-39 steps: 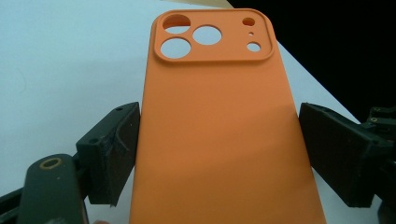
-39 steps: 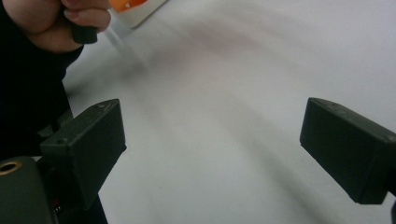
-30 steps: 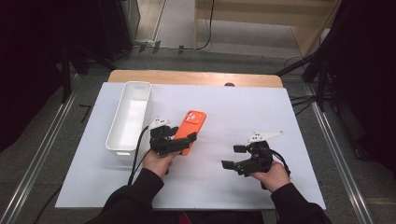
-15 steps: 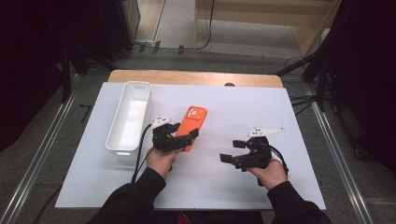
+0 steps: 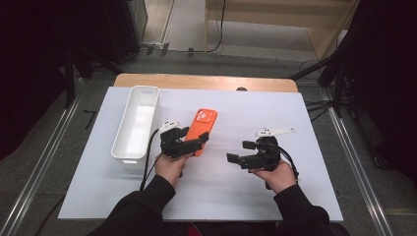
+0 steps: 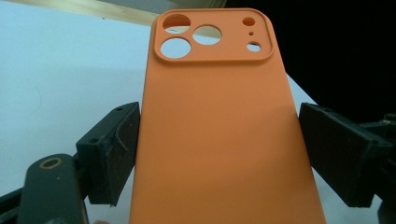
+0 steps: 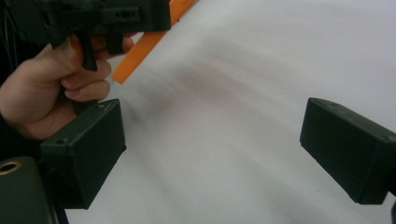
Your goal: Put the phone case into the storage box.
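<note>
An orange phone case (image 5: 204,125) is clamped at its lower end between the jaws of my left gripper (image 5: 196,142), left of the table's middle. In the left gripper view the case (image 6: 215,130) has its back up, camera holes at the far end, and both pads of the gripper (image 6: 215,158) press on its long edges. My right gripper (image 5: 238,151) hovers to the right, pointing left toward the case, jaws wide apart. In the right gripper view nothing lies between its pads (image 7: 210,144); beyond them are the case (image 7: 140,51) and the hand holding the left gripper (image 7: 93,14).
A long white bin (image 5: 144,88) stands empty at the left of the white table cover (image 5: 255,108), close beside my left hand. The wooden table edge (image 5: 206,81) runs along the far side. Dark floor and metal rails surround the table.
My right gripper has drifted slightly left, toward the case. The left gripper keeps its hold on the case, nearly still.
</note>
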{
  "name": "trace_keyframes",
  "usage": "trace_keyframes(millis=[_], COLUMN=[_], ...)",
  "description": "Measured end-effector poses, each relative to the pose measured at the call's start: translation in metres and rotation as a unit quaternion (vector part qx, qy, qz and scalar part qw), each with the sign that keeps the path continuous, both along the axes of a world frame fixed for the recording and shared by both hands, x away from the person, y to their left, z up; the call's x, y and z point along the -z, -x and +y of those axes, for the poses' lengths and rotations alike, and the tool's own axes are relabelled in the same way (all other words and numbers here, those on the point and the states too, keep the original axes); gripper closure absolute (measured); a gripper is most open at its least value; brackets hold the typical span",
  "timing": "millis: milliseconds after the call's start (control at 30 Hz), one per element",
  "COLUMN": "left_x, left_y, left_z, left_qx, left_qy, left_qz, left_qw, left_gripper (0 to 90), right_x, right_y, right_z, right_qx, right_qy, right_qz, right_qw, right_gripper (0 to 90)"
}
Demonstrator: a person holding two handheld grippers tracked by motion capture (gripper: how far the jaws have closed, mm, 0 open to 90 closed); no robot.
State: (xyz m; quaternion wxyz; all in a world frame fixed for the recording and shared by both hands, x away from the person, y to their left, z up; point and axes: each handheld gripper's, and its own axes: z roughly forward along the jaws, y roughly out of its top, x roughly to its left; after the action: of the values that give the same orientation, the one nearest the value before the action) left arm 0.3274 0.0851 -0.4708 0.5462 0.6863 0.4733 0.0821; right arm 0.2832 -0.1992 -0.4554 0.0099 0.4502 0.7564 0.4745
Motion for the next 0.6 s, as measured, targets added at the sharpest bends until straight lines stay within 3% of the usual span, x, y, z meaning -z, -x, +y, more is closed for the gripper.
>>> trace_keyframes(millis=[167,367,600], left_x=[0.001,0.003,0.005], left_y=[-0.001,-0.001,-0.002], left_z=[-0.003,-0.007,-0.011], left_qx=[0.007,0.007,0.007], left_qy=[0.000,0.002,0.001], left_qz=[0.002,0.004,0.004], left_qw=[1.0000,1.0000,1.0000], left_gripper=[15.9,15.9,15.9], right_x=[-0.002,-0.005,-0.008], right_y=[-0.008,-0.015,-0.024], right_z=[0.000,0.000,0.002], right_qx=[0.009,0.023,0.030], right_qy=[-0.015,-0.023,-0.021], right_qz=[0.012,0.011,0.014], right_qw=[0.9998,0.9994,0.9992], right_gripper=[5.8,5.8,5.8])
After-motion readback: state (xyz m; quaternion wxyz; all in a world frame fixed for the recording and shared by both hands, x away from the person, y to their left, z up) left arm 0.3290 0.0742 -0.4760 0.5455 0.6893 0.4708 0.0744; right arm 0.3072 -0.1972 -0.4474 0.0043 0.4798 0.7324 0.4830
